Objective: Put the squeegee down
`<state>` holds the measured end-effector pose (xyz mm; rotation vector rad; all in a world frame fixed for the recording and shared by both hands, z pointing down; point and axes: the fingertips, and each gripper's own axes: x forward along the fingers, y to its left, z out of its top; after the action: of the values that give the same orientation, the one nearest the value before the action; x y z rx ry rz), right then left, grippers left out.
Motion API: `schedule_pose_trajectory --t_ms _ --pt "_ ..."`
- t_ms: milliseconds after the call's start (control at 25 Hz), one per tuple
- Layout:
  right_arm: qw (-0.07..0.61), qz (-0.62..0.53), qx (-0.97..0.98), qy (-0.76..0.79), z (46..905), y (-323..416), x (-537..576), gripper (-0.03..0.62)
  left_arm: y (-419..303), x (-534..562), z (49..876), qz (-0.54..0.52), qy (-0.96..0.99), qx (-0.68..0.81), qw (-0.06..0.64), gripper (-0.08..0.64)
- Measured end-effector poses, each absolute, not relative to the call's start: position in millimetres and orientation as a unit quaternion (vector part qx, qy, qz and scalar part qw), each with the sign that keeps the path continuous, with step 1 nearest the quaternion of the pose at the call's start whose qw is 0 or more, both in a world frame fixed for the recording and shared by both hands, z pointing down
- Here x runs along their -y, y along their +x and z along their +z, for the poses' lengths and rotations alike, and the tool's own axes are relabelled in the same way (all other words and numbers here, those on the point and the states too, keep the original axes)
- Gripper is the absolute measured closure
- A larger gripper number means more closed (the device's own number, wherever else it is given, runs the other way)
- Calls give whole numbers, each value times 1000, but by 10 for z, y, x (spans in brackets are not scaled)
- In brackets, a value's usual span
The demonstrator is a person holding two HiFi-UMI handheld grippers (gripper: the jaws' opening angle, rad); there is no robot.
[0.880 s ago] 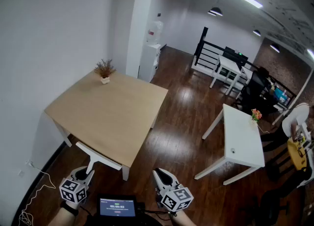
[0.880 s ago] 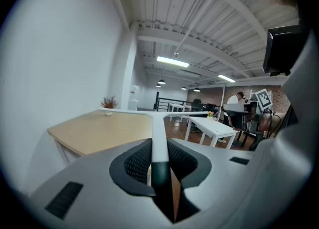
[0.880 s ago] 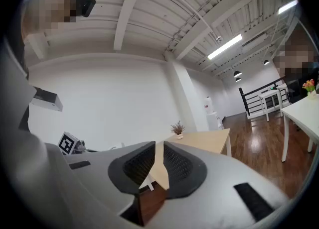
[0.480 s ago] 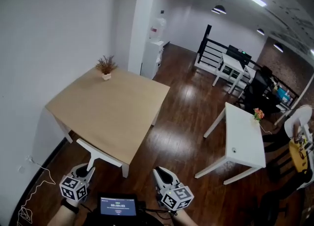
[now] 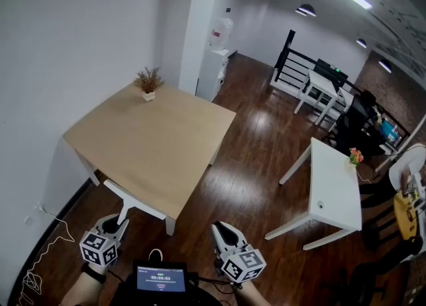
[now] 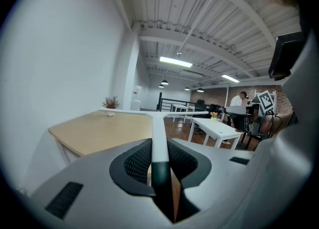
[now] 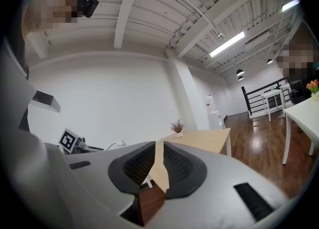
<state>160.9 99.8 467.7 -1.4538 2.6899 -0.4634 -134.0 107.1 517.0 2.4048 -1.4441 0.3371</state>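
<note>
The squeegee [image 6: 158, 133] has a white handle with a black lower part and a thin white crossbar at its far end. My left gripper [image 6: 159, 146] is shut on that handle and holds it out level over the floor, short of the wooden table [image 6: 99, 131]. In the head view the left gripper [image 5: 114, 226] sits at the bottom left and I cannot make out the squeegee there. My right gripper [image 7: 157, 148] shows only a narrow slit between its pads, with nothing in it. It sits at the bottom middle of the head view [image 5: 225, 233].
The wooden table [image 5: 153, 145] stands ahead by the white wall, with a small potted plant [image 5: 148, 82] at its far corner and a white chair [image 5: 133, 205] tucked under its near edge. A white table [image 5: 336, 188] stands to the right on dark wood floor. A small screen [image 5: 160, 278] sits between the grippers.
The head view has drifted slightly, so the tables sit a little lower and to the right. Both grippers stay at the bottom edge, hardly moved.
</note>
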Motion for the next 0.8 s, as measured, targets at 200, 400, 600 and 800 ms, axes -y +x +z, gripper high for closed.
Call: schedule_pose_trajectory --t_ms 200,400,600,800 --pt "19 -145 -869 -472 4714 1594 -729 517 -1355 -707 5208 115 843 503 150 468" --pt "8 -136 -869 -476 4701 1550 -420 517 -1390 -256 5258 112 847 499 148 468" --pt "5 -135 -865 -483 4670 1515 -8 517 -1413 347 5294 121 853 490 135 468" --pt "-5 -136 -862 -489 4698 1393 444 517 -1441 1049 5393 125 859 478 137 468"
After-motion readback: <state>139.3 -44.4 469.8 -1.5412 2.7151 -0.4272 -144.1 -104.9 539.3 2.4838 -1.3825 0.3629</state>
